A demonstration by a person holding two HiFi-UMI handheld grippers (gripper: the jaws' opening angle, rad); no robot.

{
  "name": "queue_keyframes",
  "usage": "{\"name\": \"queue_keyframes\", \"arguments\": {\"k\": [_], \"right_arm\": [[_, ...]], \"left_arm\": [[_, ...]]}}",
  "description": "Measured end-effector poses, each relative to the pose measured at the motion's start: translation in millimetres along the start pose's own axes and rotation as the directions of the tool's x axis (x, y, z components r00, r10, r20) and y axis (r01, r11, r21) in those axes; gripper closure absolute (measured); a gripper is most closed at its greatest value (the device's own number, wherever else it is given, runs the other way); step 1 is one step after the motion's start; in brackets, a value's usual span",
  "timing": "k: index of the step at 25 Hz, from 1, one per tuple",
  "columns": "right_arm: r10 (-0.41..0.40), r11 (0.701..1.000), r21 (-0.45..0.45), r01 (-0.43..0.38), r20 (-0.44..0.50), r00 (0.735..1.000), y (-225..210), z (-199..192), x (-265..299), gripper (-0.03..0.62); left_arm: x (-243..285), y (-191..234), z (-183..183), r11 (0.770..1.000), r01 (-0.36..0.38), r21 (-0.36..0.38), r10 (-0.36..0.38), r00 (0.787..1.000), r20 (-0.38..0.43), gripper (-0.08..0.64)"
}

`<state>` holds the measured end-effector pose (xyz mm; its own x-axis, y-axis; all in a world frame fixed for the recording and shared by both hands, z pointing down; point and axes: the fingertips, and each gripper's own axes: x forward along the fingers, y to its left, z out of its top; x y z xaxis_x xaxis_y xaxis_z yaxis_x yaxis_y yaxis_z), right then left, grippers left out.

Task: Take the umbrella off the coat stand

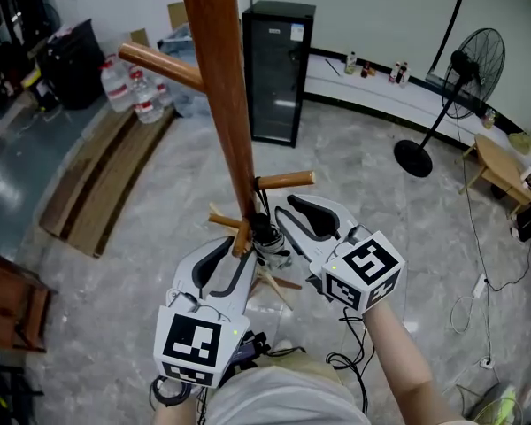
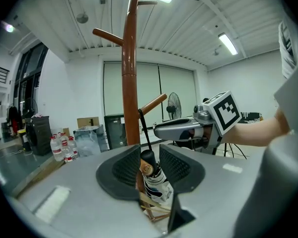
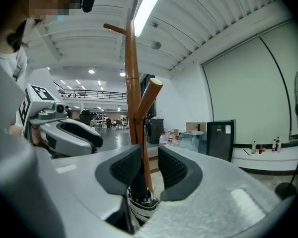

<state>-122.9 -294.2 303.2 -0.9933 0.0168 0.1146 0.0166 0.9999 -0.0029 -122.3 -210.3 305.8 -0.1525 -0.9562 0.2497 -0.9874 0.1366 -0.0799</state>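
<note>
A brown wooden coat stand (image 1: 221,78) rises in front of me, with pegs sticking out at several heights. A folded umbrella (image 1: 267,237) with a black handle and white patterned cloth hangs close to the pole, its black strap (image 2: 145,133) running up to a slanted peg (image 2: 154,103). My left gripper (image 1: 234,248) points at the pole from the near left. In the left gripper view the umbrella (image 2: 156,182) shows in the gap of its open jaws (image 2: 150,155). My right gripper (image 1: 285,215) comes from the right, open, with the umbrella (image 3: 141,202) low between its pads.
A black cabinet (image 1: 276,69) stands behind the stand. A floor fan (image 1: 465,69) and a small wooden table (image 1: 500,166) are at the right. Water bottles (image 1: 128,87) and wooden boards (image 1: 97,175) lie at the left, a wooden chair (image 1: 13,299) nearer. Cables trail on the floor (image 1: 478,282).
</note>
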Motion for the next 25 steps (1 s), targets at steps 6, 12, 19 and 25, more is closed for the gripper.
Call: {"name": "queue_keyframes", "arguments": {"k": [6, 12, 19, 25], "right_arm": [[0.077, 0.996, -0.05, -0.078, -0.017, 0.997, -1.1, 5.8, 16.0, 0.499], [0.155, 0.984, -0.09, -0.156, -0.024, 0.988, 6.5, 7.7, 22.8, 0.503], [0.181, 0.977, -0.108, -0.182, -0.024, 0.983, 5.1, 11.6, 22.2, 0.503], [0.211, 0.973, -0.1, -0.209, 0.003, 0.978, 10.0, 19.7, 21.7, 0.503]], "left_arm": [[-1.0, -0.4, 2.5, 0.999, -0.032, -0.008, 0.032, 0.999, -0.003, 0.44], [-4.1, 0.5, 0.0, 0.998, -0.054, -0.013, 0.054, 0.999, -0.007, 0.44], [0.2, 2.0, 2.4, 0.998, -0.062, -0.014, 0.062, 0.998, -0.007, 0.44], [2.1, 2.4, 3.4, 0.998, -0.06, -0.012, 0.06, 0.998, -0.005, 0.44]]}}
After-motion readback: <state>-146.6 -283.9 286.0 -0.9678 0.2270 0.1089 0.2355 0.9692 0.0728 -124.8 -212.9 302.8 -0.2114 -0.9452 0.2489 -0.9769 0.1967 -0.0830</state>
